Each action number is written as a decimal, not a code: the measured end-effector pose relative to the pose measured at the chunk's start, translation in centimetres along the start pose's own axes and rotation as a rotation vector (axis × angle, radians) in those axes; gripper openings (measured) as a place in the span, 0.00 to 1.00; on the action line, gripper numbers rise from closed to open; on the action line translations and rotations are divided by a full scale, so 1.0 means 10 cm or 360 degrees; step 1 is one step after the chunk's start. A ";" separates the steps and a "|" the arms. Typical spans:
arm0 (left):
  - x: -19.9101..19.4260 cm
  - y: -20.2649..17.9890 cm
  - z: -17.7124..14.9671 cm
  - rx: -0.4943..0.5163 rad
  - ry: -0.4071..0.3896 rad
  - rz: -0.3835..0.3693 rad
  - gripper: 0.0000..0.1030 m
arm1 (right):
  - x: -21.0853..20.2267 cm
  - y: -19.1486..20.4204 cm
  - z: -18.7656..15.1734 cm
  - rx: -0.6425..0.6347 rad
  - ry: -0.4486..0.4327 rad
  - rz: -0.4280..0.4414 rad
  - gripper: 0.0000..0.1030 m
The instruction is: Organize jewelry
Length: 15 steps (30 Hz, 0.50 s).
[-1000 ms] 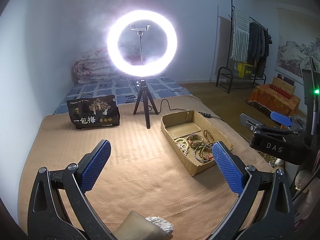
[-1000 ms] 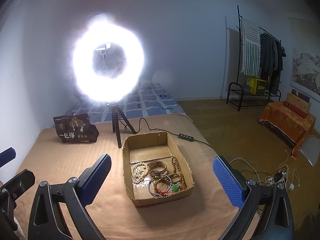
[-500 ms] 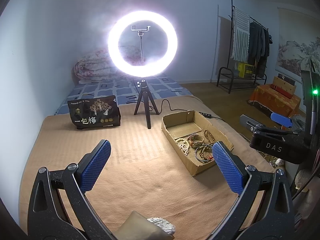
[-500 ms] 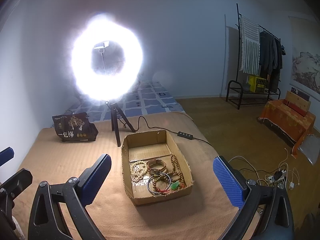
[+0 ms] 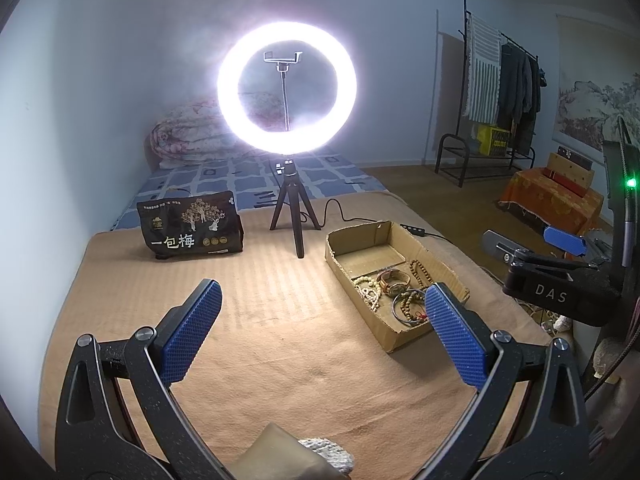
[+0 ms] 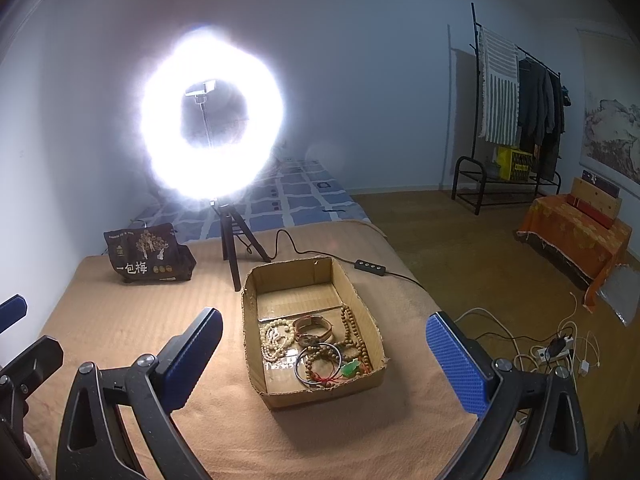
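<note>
Both grippers hung level, side by side. The left gripper (image 5: 322,334) had its jaws spread wide and empty; the right gripper (image 6: 324,364) stood likewise, holding nothing.

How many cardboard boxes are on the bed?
1. The cardboard box sits on the tan blanket, right of the ring light's tripod, holding the jewelry.

A home bedroom: a bed (image 5: 256,172) with rolled quilt (image 5: 188,136), and a clothes rack (image 6: 516,120) by the wall
</note>
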<state>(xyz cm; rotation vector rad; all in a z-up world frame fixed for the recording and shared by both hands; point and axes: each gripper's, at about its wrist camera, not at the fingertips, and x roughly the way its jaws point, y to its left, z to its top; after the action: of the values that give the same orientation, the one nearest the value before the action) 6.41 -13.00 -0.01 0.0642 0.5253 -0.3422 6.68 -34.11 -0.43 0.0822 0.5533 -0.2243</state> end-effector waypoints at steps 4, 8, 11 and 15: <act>0.01 0.00 0.00 0.0004 0.0001 0.0001 1.00 | 0.00 0.00 0.00 -0.0005 -0.0001 -0.0001 1.00; 0.01 0.00 0.00 0.0002 0.0000 0.0001 1.00 | 0.00 0.00 0.00 -0.0001 0.0000 -0.0001 1.00; 0.01 -0.01 0.00 0.0004 0.0000 0.0000 1.00 | 0.00 0.00 -0.01 -0.0002 0.0001 -0.0001 1.00; 0.01 -0.02 0.00 0.0006 0.0001 0.0000 1.00 | 0.00 0.00 -0.01 -0.0003 0.0004 0.0000 1.00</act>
<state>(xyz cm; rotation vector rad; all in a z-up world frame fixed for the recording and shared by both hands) 6.41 -13.19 -0.10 0.0678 0.5253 -0.3433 6.64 -34.08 -0.53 0.0809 0.5559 -0.2237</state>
